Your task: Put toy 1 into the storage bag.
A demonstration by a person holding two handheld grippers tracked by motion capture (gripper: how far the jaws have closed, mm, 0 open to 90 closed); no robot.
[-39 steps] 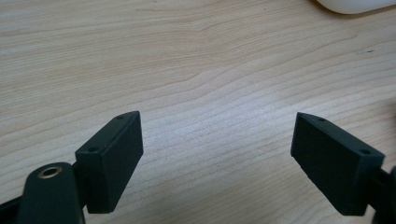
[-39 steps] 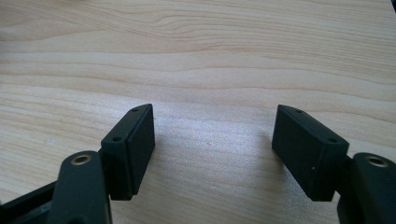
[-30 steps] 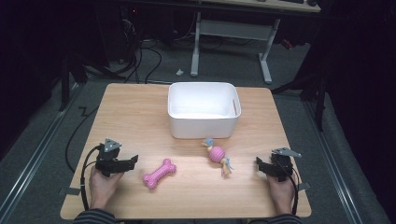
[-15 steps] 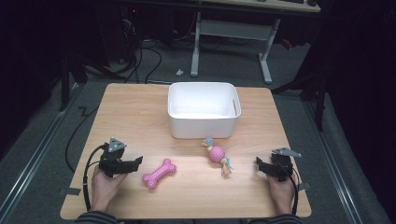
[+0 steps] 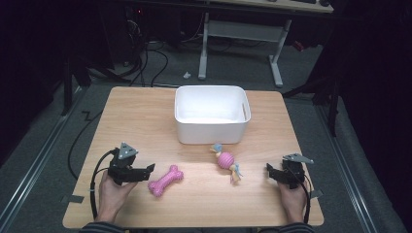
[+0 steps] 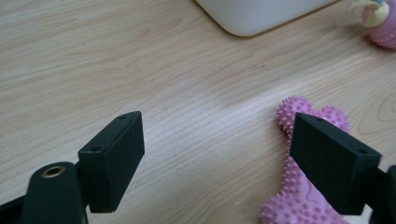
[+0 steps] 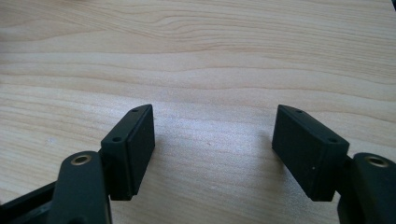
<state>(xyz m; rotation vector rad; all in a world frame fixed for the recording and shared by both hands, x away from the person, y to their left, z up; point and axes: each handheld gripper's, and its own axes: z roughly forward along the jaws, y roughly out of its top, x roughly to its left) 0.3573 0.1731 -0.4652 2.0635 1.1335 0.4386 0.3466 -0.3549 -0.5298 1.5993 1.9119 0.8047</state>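
We held the left tool [image 5: 145, 171] low over the desk [image 5: 145, 116], near its front left part, its jaws spread wide with nothing between them. In the left gripper view the pink spiky bone toy [image 6: 299, 186] lay flat on the wood just behind and beside one jaw, partly hidden by it; whether that jaw touched the toy we could not tell. From the high view the bone [image 5: 166, 180] lay aslant just beside the tips of that tool, towards the middle of the desk. Our right tool [image 5: 270, 171] sat near the front right edge, its jaws likewise wide apart over bare wood and holding nothing. Between the two tools, nearer the right one, lay a small pink ball toy with pale rope ends [image 5: 226, 162]. Behind it stood the white bin [image 5: 212, 130], upright at the middle of the desk.
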